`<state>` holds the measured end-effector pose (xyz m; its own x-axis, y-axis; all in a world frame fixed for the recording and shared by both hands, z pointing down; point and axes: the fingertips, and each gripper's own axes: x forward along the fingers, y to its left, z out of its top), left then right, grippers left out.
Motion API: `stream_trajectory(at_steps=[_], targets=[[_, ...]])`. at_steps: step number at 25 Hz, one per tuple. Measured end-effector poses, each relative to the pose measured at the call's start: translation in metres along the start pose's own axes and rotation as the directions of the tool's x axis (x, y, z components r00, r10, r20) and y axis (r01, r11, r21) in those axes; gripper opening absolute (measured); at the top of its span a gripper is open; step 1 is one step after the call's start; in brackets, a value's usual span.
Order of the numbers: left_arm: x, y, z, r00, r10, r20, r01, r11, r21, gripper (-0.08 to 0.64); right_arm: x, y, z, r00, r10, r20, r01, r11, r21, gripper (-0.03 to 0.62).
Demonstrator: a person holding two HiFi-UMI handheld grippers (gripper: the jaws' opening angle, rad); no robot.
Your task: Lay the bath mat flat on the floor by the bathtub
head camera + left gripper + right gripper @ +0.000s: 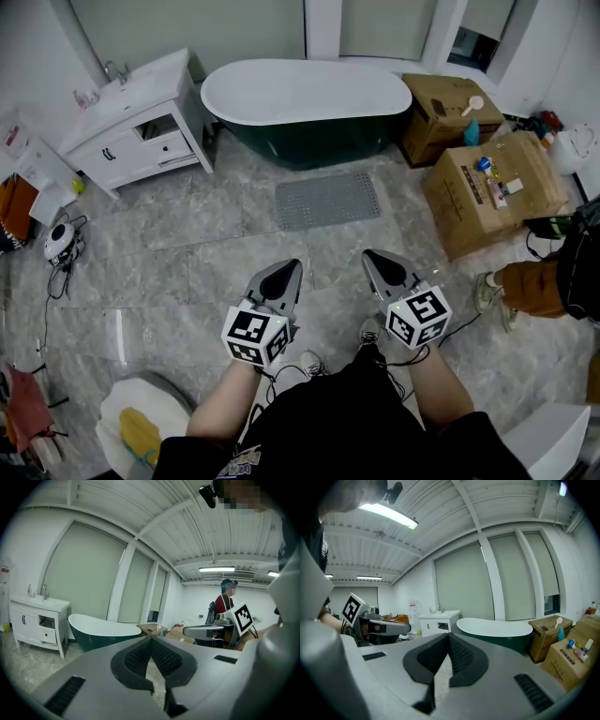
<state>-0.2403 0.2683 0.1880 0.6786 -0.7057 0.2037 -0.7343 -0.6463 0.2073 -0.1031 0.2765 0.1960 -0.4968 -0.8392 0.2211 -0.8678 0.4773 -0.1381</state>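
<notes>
Lying flat on the floor [187,253] just beside the bathtub [305,103], the grey bath mat [328,200] looked already placed. Left tool [286,269] and right tool [376,259] hovered well back, jaws together, empty. Next: probably only check edges.

The left gripper [151,639] sits at 6 o'clock, its jaws meeting at the tips with nothing between them; at 9 o'clock stands the green bathtub [101,632], the white vanity [37,620] farther out the same way. At 3 o'clock the right gripper [186,631] lies level; a standing person [226,599] shows behind it.
</notes>
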Motion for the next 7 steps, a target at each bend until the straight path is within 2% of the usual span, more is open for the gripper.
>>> stream_trajectory(at_steps=[7], targets=[[-0.0053, -0.0089, -0.0028, 1.0, 0.002, 0.001, -0.002, 1.0, 0.003, 0.015, -0.0097, 0.0013, -0.0011, 1.0, 0.0, 0.008, 0.0, 1.0, 0.002, 0.015]])
